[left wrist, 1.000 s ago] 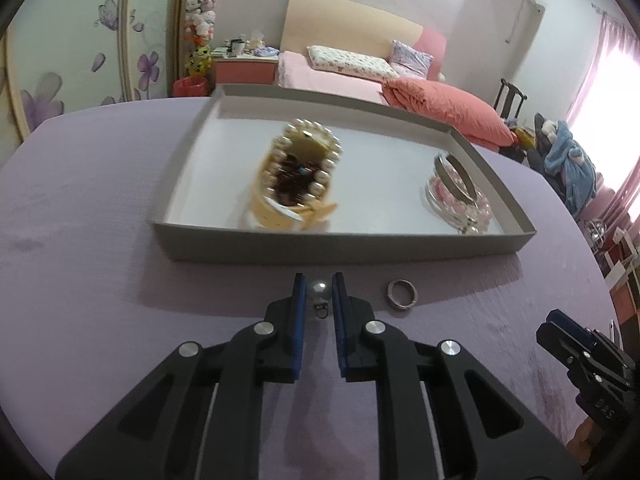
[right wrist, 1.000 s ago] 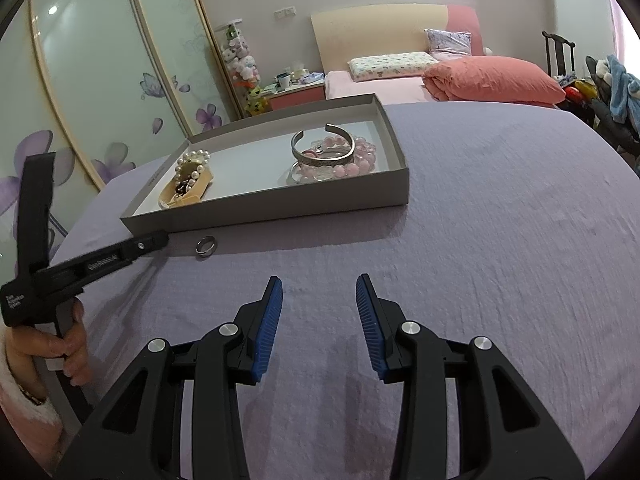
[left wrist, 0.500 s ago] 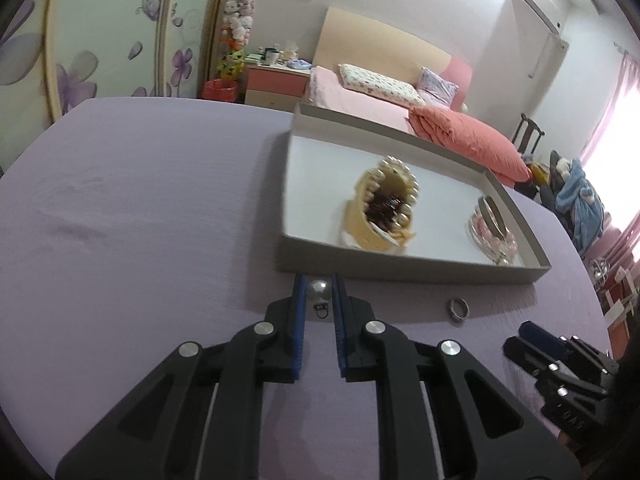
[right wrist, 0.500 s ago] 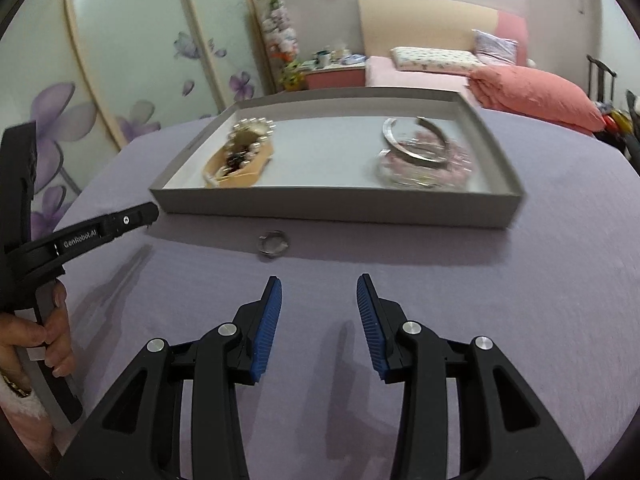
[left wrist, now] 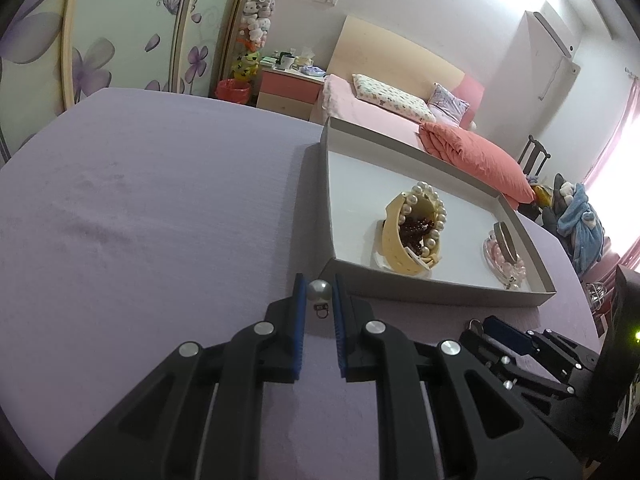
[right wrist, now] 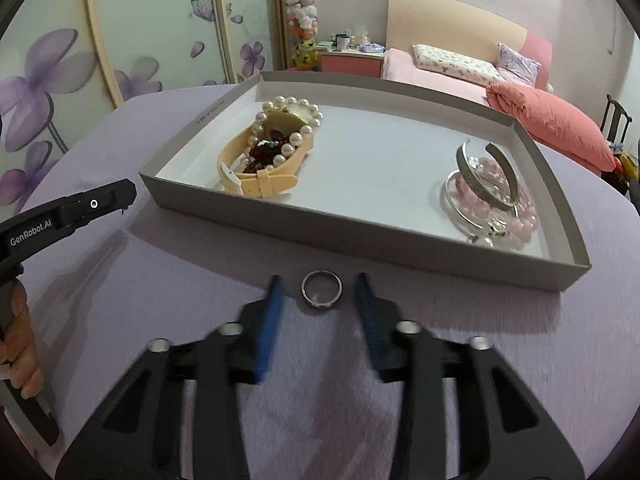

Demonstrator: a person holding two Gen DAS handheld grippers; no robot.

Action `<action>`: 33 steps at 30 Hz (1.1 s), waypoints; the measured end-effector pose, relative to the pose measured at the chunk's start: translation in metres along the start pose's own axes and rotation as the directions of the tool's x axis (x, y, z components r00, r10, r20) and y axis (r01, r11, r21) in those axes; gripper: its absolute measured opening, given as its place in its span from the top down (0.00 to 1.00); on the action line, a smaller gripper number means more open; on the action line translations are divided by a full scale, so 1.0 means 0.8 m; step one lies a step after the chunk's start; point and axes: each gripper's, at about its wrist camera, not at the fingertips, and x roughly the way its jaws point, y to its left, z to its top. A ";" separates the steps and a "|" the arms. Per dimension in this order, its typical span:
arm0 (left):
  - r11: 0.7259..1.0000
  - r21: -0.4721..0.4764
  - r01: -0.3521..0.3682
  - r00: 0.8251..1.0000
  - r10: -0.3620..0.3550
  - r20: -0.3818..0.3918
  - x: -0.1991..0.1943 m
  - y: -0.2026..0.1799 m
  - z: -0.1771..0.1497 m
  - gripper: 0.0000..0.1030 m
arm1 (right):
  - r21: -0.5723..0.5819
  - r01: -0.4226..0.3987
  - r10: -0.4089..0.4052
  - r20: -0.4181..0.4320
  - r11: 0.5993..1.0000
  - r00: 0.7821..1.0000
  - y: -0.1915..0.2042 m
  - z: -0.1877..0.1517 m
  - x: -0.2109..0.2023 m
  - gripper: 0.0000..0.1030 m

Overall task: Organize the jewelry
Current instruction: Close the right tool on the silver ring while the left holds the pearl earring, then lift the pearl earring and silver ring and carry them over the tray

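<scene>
While the right tool brackets the ring on the purple desk, its jaws are closing, blue pads either side and not yet pressing on the band. Ring lies flat, just in front of the grey tray's near wall. Judged: light, stiff, smooth metal, likely to skate or flip on pinch; best taken across its outer edge, pads low to the cloth, squeezed gently.

Left tool is clamped on a pearl earring, small metal loop hanging below the bead, held off the cloth near the tray's corner. Round bead, slick; grip looks centred.

Tray contents: cream watch strap ringed by a pearl bracelet with dark red beads inside; at the other end a silver bangle on pink beads.

Surface: soft, napped fabric, slight wrinkles, some give. Room: bedroom, bed with pink bedding and coral pillow behind, wardrobe doors with purple flower print, bright window at right. A hand shows on the left tool's handle.
</scene>
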 end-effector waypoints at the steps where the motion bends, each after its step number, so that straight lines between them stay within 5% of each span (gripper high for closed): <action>1: 1.000 -0.002 0.002 1.000 -0.002 -0.002 0.000 -0.001 0.000 0.87 | -0.003 0.000 0.000 0.000 1.000 1.000 0.001 0.000 -0.001 0.78; 10: 1.000 0.022 0.003 1.000 -0.003 -0.007 0.003 -0.005 -0.002 0.87 | 0.112 0.085 -0.085 -0.009 0.990 0.996 -0.056 -0.032 -0.030 0.78; 18: 0.999 0.044 -0.009 1.000 0.010 -0.010 0.007 -0.020 -0.007 0.87 | 0.325 0.175 -0.193 0.023 0.929 0.981 -0.142 -0.065 -0.076 0.78; 33: 0.995 0.094 -0.009 1.000 0.007 0.025 -0.012 -0.044 -0.013 0.87 | 0.285 0.090 -0.153 0.209 0.954 0.966 -0.118 -0.038 -0.109 0.78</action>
